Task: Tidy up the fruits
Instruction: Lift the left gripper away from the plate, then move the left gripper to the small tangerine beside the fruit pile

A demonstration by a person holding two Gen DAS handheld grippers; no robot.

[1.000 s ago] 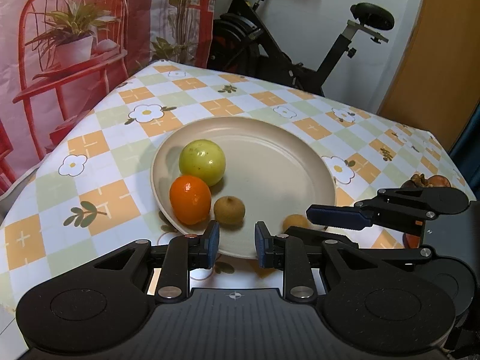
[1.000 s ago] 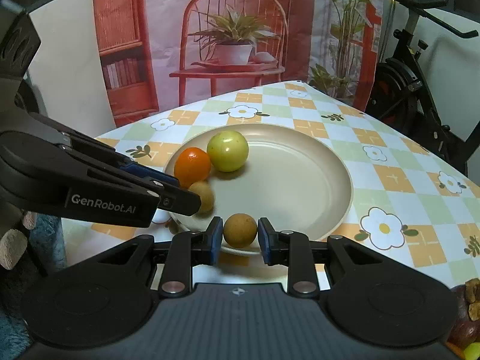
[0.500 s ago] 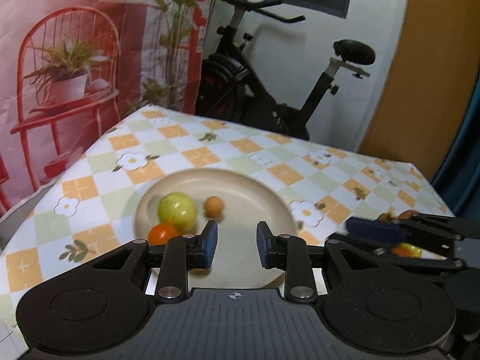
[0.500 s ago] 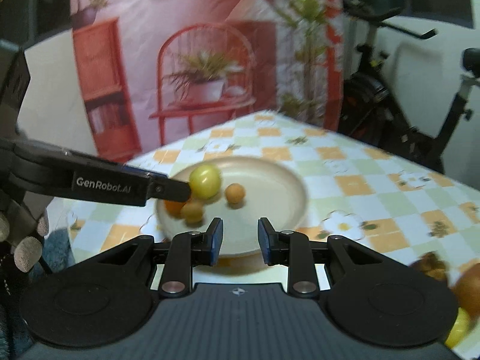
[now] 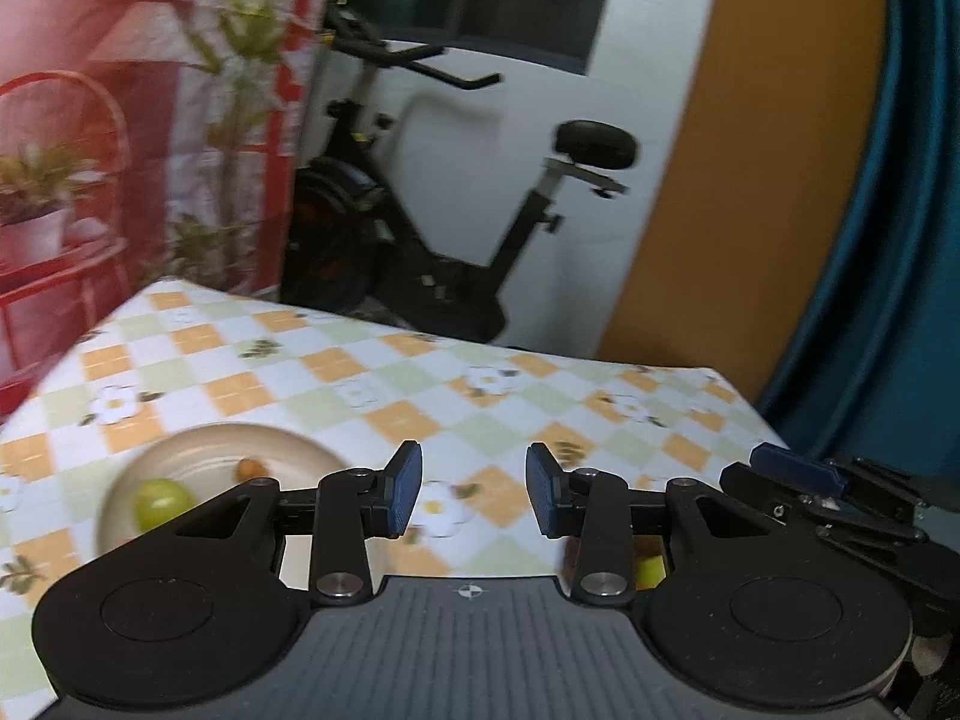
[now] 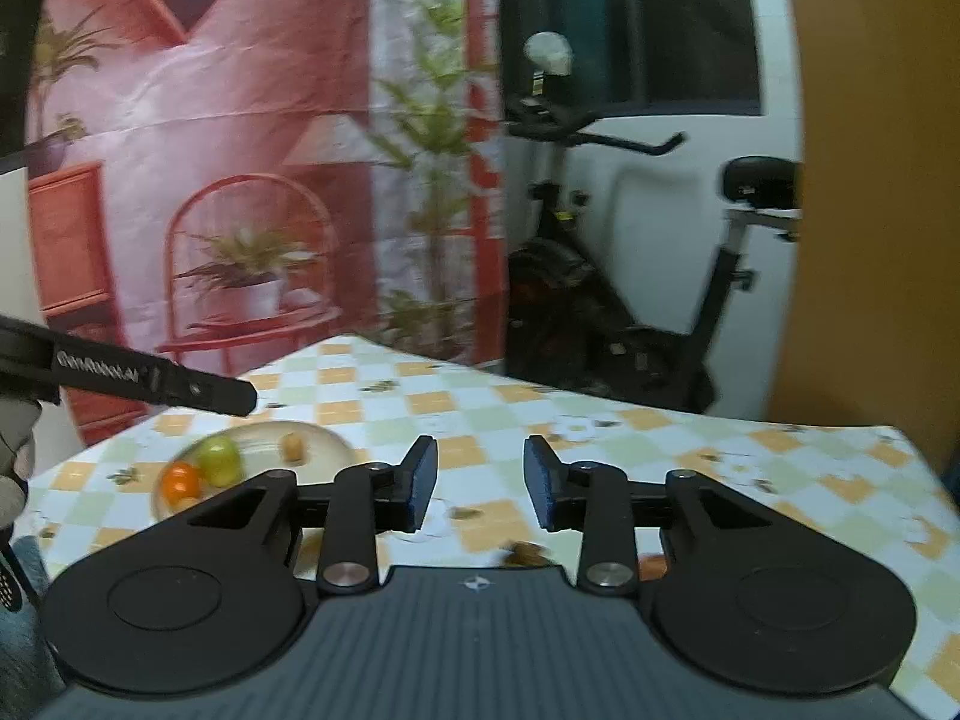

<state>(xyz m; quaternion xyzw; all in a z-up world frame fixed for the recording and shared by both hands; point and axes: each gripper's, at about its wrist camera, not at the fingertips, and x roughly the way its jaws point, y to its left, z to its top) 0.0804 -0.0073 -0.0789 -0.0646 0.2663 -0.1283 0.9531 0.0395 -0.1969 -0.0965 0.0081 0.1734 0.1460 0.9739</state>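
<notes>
The beige plate (image 5: 198,441) lies on the checked tablecloth at the left, holding a green fruit (image 5: 161,498) and a small brown fruit (image 5: 251,468). In the right wrist view the plate (image 6: 327,441) also shows an orange (image 6: 180,480) beside the green fruit (image 6: 219,461) and the small brown fruit (image 6: 293,447). My left gripper (image 5: 474,495) hangs above the cloth to the right of the plate, its jaws opening with nothing between them. My right gripper (image 6: 480,489) is also opening and holds nothing. Loose fruit (image 6: 528,552) lies under it, mostly hidden.
An exercise bike (image 5: 420,228) stands behind the table's far edge, and a red printed backdrop (image 6: 210,150) hangs at the left. The table's right corner (image 5: 720,378) is close to a blue curtain. A yellow-green fruit (image 5: 648,570) peeks out below the left gripper.
Both grippers rose and drew back from the plate, swinging right. The right gripper let go of the small brown fruit, which now lies on the plate. Both pairs of jaws have parted.
</notes>
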